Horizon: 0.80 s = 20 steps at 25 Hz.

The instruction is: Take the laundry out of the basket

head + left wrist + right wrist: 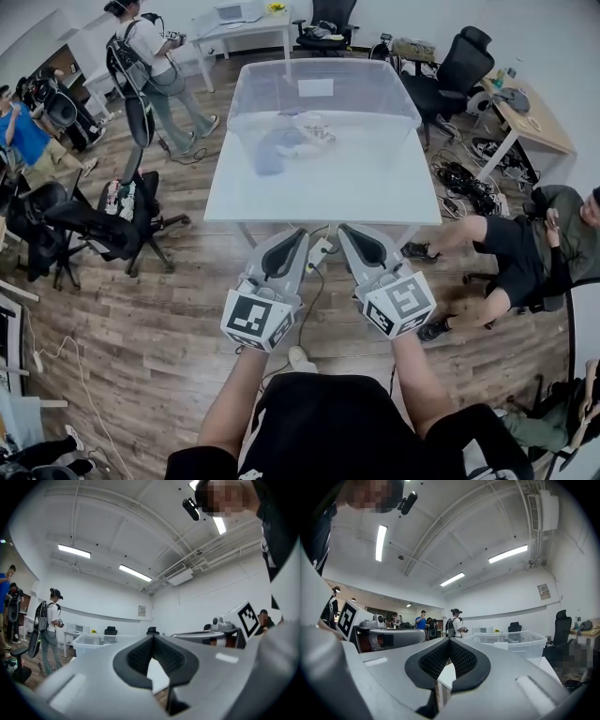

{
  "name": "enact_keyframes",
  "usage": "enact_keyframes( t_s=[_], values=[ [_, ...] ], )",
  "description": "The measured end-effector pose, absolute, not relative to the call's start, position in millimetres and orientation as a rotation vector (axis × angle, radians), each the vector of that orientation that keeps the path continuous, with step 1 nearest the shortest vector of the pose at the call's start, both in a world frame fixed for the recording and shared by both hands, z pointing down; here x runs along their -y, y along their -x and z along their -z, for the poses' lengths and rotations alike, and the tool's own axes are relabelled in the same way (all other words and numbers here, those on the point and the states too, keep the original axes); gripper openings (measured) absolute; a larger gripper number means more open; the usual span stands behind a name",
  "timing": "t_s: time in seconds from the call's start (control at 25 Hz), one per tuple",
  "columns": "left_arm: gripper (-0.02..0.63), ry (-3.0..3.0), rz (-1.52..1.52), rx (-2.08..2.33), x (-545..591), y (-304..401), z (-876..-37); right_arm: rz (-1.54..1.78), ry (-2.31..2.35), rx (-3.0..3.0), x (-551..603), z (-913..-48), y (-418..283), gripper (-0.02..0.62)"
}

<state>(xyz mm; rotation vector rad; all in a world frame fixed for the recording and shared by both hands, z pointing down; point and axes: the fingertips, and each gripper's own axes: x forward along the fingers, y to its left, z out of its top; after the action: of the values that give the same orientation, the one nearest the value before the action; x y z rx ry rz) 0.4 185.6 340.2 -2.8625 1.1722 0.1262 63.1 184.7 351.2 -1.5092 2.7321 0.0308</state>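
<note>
The laundry (pixel 286 142), a bluish crumple with paler pieces, lies at the bottom of the clear plastic basket (pixel 323 77), which stands on the far half of the white table (pixel 319 192); I judge none of it is out yet. I hold my left gripper (pixel 300 234) and right gripper (pixel 343 230) level and side by side, short of the table's near edge. Both have their jaws together on nothing, since the basket is beyond reach from here.
</note>
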Motion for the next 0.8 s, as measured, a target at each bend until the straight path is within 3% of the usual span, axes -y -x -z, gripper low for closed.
enact_keyframes(
  t_s=[0.8],
  values=[
    [0.008,2.915,-0.161,-1.16,-125.4,59.5,-350.9,-0.033,1.565,-2.692,-118.9,-345.9,-12.9,0.0]
  ],
)
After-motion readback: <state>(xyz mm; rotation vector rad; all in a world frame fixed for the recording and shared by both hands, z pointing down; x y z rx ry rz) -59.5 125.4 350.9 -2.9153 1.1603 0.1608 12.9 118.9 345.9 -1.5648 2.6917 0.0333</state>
